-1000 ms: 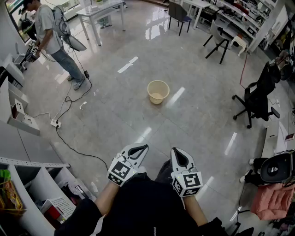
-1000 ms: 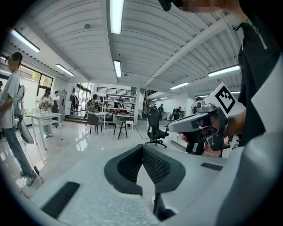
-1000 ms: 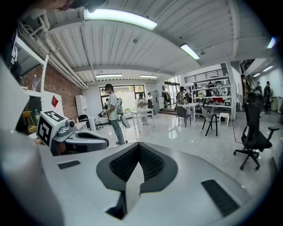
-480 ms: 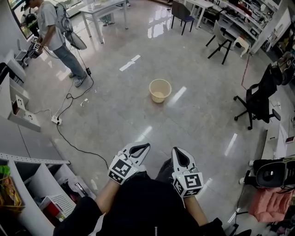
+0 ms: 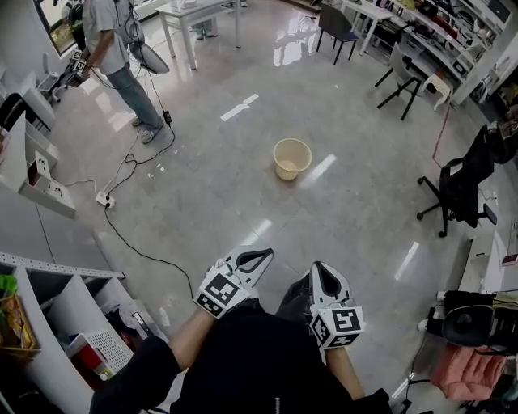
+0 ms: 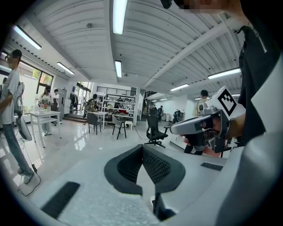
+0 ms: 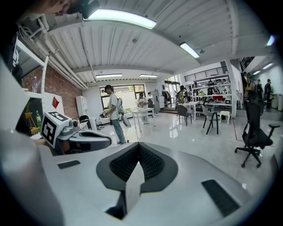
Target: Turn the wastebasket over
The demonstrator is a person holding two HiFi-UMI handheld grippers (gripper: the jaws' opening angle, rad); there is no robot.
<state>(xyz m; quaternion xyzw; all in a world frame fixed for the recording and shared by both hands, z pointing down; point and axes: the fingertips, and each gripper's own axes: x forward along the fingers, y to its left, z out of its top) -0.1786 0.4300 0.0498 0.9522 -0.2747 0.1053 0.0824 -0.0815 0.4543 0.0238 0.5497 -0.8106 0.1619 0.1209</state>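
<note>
At the far left edge of the floor a person (image 5: 109,40) stands by a white table (image 5: 194,12), and a black cable (image 5: 121,234) runs from a power strip (image 5: 104,196) across the glossy grey tiles. Nearer, the left gripper (image 5: 265,255) is held low over the person's dark lap, its jaws pressed together with nothing between them; its cube (image 5: 220,293) carries a black-and-white square marker, a pattern and no letters. The wastebasket (image 5: 292,158) stands out in the open middle of the floor, well apart from both grippers and beyond them. It is a round, pale cream plastic tub, upright with its mouth upward, its wall plain and its inside lit. The right gripper (image 5: 320,268) sits just beside the left one, jaws likewise closed on nothing, with the same kind of marker on its cube (image 5: 340,323). A black office chair (image 5: 461,186) stands near the floor's right edge.
</note>
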